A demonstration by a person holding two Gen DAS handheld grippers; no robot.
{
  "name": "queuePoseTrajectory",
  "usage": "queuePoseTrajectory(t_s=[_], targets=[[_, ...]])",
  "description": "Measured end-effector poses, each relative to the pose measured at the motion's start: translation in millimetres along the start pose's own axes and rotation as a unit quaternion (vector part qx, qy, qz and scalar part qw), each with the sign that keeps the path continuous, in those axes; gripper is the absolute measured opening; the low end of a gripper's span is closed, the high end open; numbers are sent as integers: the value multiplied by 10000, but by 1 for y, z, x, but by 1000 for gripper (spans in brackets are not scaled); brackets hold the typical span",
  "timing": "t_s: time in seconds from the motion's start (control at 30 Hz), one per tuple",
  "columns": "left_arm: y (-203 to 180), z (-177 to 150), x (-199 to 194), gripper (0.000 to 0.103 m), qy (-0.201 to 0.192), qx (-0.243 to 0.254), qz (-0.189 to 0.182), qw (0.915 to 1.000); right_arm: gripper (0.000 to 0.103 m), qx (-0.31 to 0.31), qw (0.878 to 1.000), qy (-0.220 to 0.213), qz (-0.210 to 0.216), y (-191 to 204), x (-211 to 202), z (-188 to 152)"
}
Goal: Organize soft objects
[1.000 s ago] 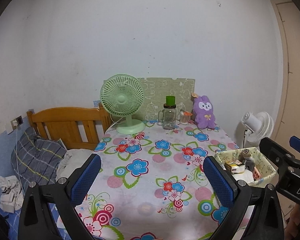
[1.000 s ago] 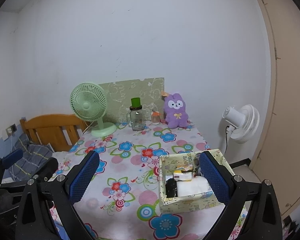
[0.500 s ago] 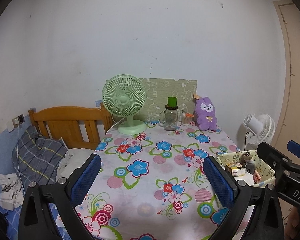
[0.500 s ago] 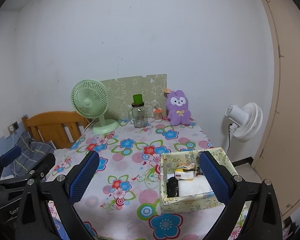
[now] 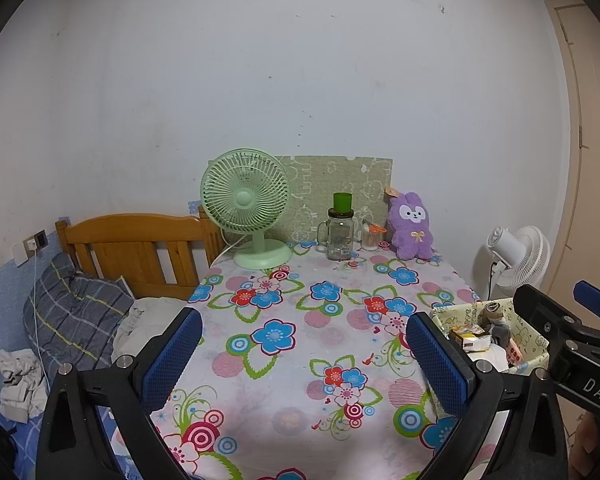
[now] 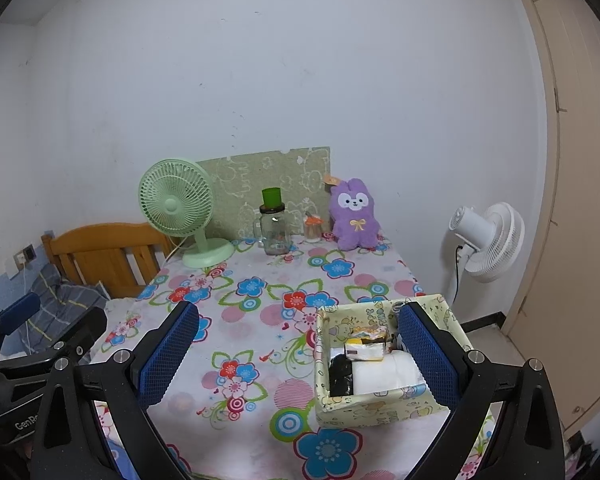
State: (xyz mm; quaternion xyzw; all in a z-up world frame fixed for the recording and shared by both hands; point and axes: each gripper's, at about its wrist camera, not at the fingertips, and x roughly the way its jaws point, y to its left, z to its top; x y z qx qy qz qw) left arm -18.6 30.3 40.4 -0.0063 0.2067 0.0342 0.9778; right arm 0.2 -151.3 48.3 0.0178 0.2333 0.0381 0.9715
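The left gripper (image 5: 304,354) has its two blue padded fingers wide apart and holds nothing; it hangs above the near part of the table with the flowered cloth (image 5: 300,320). The right gripper (image 6: 298,350) is also spread wide and empty, and its right finger (image 6: 428,356) is in front of the pale yellow patterned box (image 6: 364,410) at the near right of the table. This box contains small packets and a white soft thing. The purple plush rabbit (image 6: 354,214) sits upright at the far edge, just right of a glass jar with a green cup on top (image 6: 274,226). A light green desk fan (image 6: 180,212) stands at the far left.
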Motion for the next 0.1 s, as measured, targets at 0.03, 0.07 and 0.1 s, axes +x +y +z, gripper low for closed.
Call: queuePoseTrajectory(t_s=[0.03,0.07,0.1], targets=[[0,0,0,103,-1,9,-5,10000,101,3,10000,2,-2,-1,0,0],[-2,-1,0,103,-1,19,-9,10000,101,16,10000,9,-1,-2,1,0],[-3,-1,1,103,1,30,-10,10000,101,23,10000,15,0,-3,1,0]])
